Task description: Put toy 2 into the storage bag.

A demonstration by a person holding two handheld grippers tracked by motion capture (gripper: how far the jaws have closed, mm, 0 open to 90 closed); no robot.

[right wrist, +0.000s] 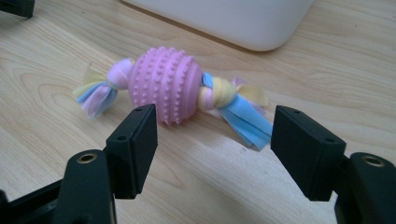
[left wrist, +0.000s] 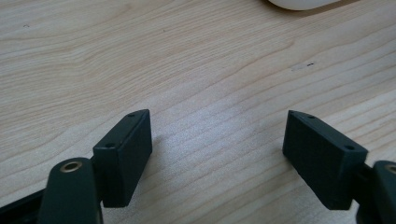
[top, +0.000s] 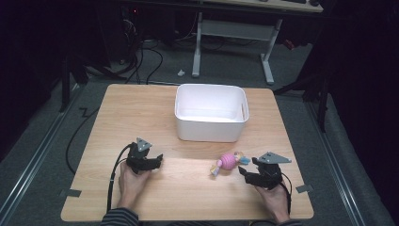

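Note:
A pink knobbly ball toy (top: pixel 227 161) (right wrist: pixel 166 91) with pastel fabric tassels at both ends lies on the wooden table (top: pixel 188 188). My right gripper (top: pixel 248 168) (right wrist: pixel 215 140) stands open just short of the toy, jaws wide, nothing between them. At the left my left gripper (top: pixel 154 161) (left wrist: pixel 217 149) is open over bare wood. A white plastic bin (top: pixel 211 113) stands at the table's back centre, empty as far as I see.
The bin's rounded corner (right wrist: pixel 252 28) lies just beyond the toy in the right gripper view. A cable (top: pixel 113 179) trails back from the left gripper. Beyond the table are a grey floor, cables and a desk frame (top: pixel 233 33).

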